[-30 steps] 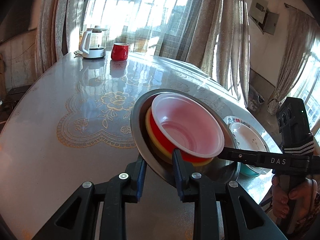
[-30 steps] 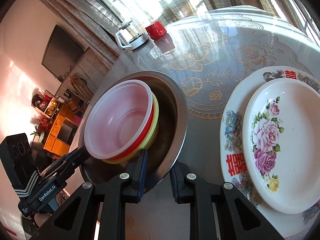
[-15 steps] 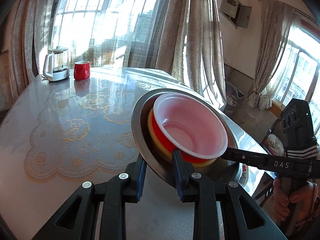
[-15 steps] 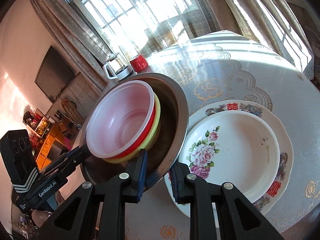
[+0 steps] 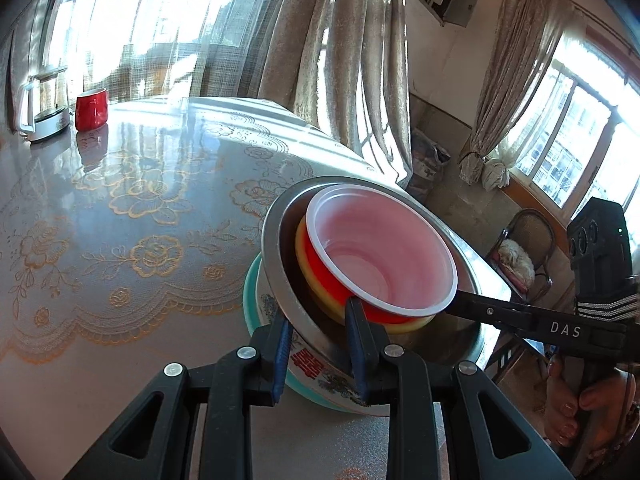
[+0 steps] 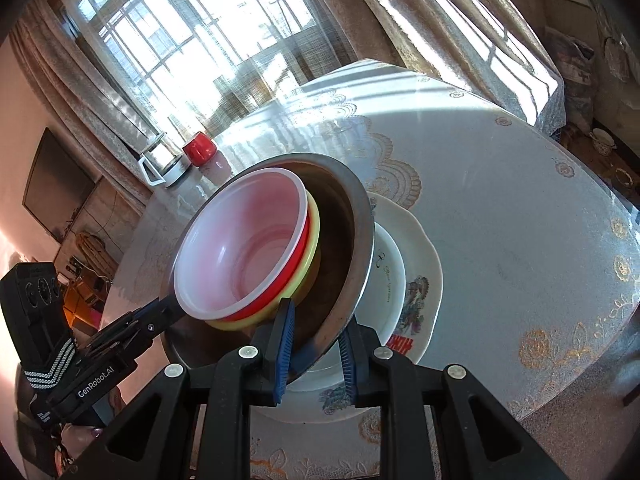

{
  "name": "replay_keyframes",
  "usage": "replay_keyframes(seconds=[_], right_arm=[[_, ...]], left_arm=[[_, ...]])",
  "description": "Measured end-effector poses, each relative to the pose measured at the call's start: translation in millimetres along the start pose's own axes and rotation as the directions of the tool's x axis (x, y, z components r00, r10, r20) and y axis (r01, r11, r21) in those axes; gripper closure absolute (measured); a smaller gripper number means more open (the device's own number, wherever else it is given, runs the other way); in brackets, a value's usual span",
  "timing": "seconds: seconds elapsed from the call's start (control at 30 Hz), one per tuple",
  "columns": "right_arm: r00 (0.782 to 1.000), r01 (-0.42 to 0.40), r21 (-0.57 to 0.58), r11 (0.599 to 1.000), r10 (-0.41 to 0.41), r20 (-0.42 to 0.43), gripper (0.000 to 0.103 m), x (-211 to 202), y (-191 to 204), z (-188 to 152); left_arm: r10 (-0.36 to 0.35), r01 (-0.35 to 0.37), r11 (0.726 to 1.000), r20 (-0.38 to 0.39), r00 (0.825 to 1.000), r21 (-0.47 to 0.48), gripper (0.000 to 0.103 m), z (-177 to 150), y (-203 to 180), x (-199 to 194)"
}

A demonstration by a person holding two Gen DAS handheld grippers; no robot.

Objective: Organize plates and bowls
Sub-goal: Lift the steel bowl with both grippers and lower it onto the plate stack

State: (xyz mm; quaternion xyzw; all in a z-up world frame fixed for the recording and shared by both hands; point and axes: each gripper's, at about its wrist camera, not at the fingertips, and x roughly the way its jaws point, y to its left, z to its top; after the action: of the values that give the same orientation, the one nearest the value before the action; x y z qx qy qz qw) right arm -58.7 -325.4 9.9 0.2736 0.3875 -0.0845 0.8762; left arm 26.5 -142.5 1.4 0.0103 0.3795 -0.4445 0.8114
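A steel bowl [image 5: 276,240] [image 6: 362,232] carries three nested plastic bowls: a white one [image 5: 380,248] [image 6: 240,248] on top, then a red one [image 5: 320,276] and a yellow one [image 6: 315,240]. My left gripper [image 5: 318,344] is shut on the steel rim at its near side. My right gripper [image 6: 316,346] is shut on the rim at the opposite side and also shows in the left wrist view [image 5: 456,306]. The bowl stack hangs tilted directly over two stacked floral plates [image 5: 320,376] [image 6: 416,280]. Whether it touches them I cannot tell.
A glass kettle [image 5: 40,112] [image 6: 164,160] and a red mug [image 5: 92,108] [image 6: 199,148] stand at the far side of the round, lace-patterned table [image 6: 500,220]. The plates lie near the table's edge. A chair [image 5: 524,248] stands on the floor beyond it.
Both grippers have carried the bowl stack sideways across the table. It was beside the floral plates and is now over them. The grips have not changed.
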Motion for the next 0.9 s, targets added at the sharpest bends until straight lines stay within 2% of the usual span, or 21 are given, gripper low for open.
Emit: replay_keyframes(seconds=[0.37,0.9], right_arm=[[0.999,0.032,0.034,0.999,-0.031,-0.03,0.082,3,-17,-10],[1.0,0.021,0.073,0.997,-0.02,-0.025,0.076,8,-23,-13]], left_arm=[[-0.019,0.018,1.0,-0.049,0.999,-0.009,0.074,-13,-9,15],[-0.04,0.04,0.999,-0.045,0.998,-0.001,0.07,-16,-11,6]])
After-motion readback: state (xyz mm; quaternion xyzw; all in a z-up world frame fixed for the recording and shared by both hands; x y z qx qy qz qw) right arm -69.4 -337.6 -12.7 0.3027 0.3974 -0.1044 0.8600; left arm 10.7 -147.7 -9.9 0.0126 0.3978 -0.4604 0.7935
